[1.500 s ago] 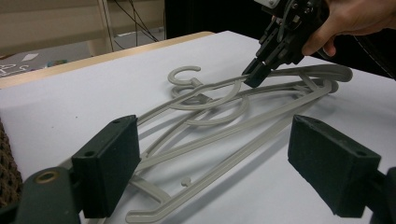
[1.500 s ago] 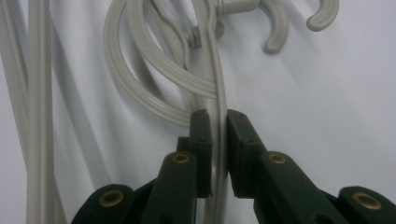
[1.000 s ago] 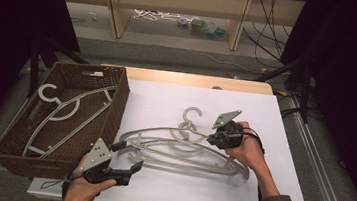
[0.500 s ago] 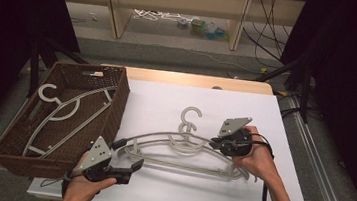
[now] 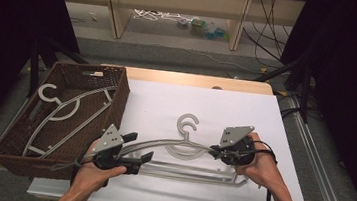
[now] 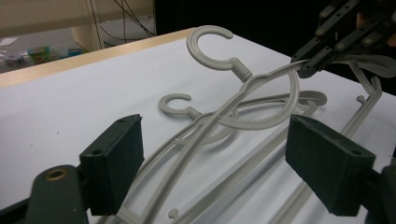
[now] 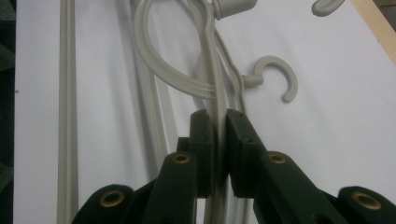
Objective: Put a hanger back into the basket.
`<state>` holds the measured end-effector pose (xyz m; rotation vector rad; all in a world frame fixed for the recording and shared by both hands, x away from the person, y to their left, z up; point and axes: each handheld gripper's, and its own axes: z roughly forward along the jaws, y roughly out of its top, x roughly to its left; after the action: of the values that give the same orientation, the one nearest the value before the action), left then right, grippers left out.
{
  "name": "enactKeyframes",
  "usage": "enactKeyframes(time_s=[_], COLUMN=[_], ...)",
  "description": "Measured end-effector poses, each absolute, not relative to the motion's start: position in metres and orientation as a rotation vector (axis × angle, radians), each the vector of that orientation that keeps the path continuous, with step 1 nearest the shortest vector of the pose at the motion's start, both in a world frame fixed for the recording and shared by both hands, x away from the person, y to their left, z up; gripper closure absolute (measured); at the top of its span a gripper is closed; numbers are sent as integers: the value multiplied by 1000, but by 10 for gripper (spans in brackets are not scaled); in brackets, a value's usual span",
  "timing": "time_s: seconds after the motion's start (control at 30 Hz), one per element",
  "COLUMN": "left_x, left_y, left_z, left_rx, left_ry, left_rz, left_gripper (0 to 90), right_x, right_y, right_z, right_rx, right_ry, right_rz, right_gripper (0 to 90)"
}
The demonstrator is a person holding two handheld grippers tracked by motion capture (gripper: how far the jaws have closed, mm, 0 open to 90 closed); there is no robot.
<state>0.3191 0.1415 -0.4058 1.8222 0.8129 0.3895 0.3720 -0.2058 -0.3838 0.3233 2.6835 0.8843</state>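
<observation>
Hangers crowd the near half of a white table (image 5: pixel 206 103), its far half bare toward twelve o'clock and a wicker basket (image 5: pixel 116 99) walling the nine o'clock edge, another hanger (image 5: pixel 64 113) inside. Right gripper (image 5: pixel 215 151), at three o'clock, has its jaws clamped on one shoulder of the top hanger (image 5: pixel 172 142), lifted above a second hanger (image 5: pixel 194 172) lying flat. Left gripper (image 5: pixel 140 148), at seven o'clock, holds its jaws wide apart astride the other shoulder, gripping nothing.
</observation>
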Motion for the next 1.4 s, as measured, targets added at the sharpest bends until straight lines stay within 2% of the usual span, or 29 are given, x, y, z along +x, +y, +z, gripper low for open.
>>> enactKeyframes(time_s=[0.07,0.3,0.57,1.07,1.4], left_x=[325,340,348,351,353], left_y=[136,117,100,93,85], left_z=[-403,-401,-407,-406,-407], left_rx=[1838,1941,2019,2057,2092], left_ry=[847,803,758,739,710], left_rz=[378,319,284,270,253], left_gripper=[215,263,261,270,323], right_x=[370,364,362,356,353], right_y=[-205,-204,-203,-197,-195], right_z=[-383,-383,-381,-379,-378], right_rx=[318,265,236,185,175], right_ry=[2689,2698,2693,2696,2695], right_rz=[898,898,901,895,889], right_gripper=[822,822,822,821,821])
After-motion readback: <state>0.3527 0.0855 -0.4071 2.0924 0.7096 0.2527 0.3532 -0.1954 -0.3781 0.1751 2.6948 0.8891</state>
